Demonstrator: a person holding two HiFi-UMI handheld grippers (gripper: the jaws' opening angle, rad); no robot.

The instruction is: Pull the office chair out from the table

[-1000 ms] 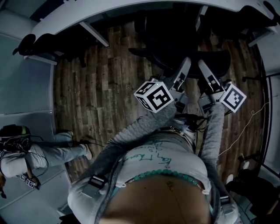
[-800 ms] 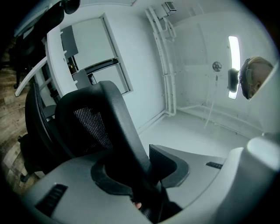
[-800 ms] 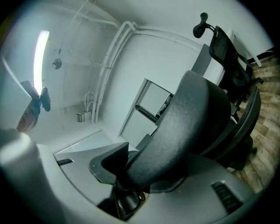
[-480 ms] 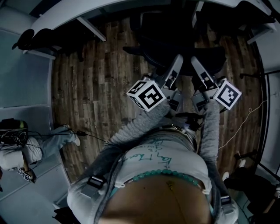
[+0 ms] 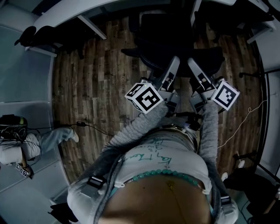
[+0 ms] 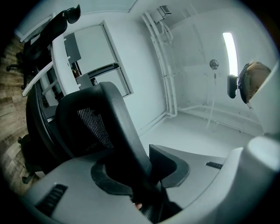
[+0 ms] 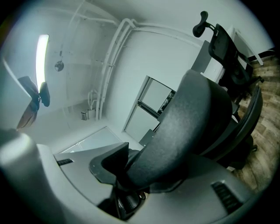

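We hold the left gripper (image 6: pixel 142 175) clamped on the top edge of the chair (image 5: pixel 168 41) back, with the black frame pinched between its jaws, which stand partly apart around it. Just beside it, on its right, the right gripper (image 7: pixel 144 175) grips the same edge in the same way. The seat lies ahead of both grippers, close to the table (image 5: pixel 87 12) beyond it. Floor (image 5: pixel 96 83) spreads out to the left of the left gripper.

Black office chair (image 5: pixel 175 41), with a fine mesh weave on its back. Around the office chair, floor (image 5: pixel 96 78) of streaked brown wood planks; beyond it, pale grey-white bench (image 5: pixel 78 12). Grey left tool (image 5: pixel 175 60) and right tool (image 5: pixel 191 62), each carrying black square markers on white.
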